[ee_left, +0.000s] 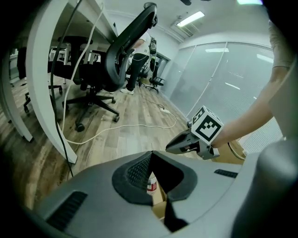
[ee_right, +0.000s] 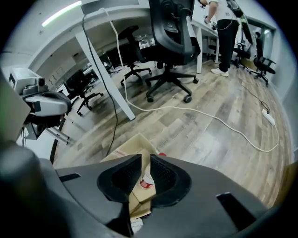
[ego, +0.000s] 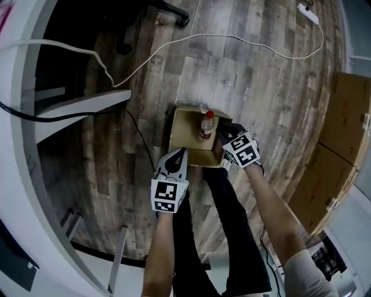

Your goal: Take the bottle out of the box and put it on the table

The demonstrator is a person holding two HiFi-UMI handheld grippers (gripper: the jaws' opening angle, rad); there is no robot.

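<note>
An open cardboard box (ego: 185, 132) stands on the wood floor with a clear bottle (ego: 206, 125) upright inside, red cap on top. My left gripper (ego: 180, 153) hovers over the box's near edge; in the left gripper view its fingertips meet in front of the bottle (ee_left: 151, 182), holding nothing. My right gripper (ego: 222, 133) sits at the box's right side, close to the bottle. In the right gripper view its jaws (ee_right: 145, 159) stand a narrow gap apart, and the bottle (ee_right: 146, 180) shows through the gap, beyond the pads and untouched.
A white cable (ego: 243, 40) and a power strip (ego: 307, 13) lie on the floor behind the box. A curved white desk (ego: 23, 191) runs along the left. Larger cardboard boxes (ego: 342, 139) stand at the right. Office chairs (ee_right: 172, 42) are further off.
</note>
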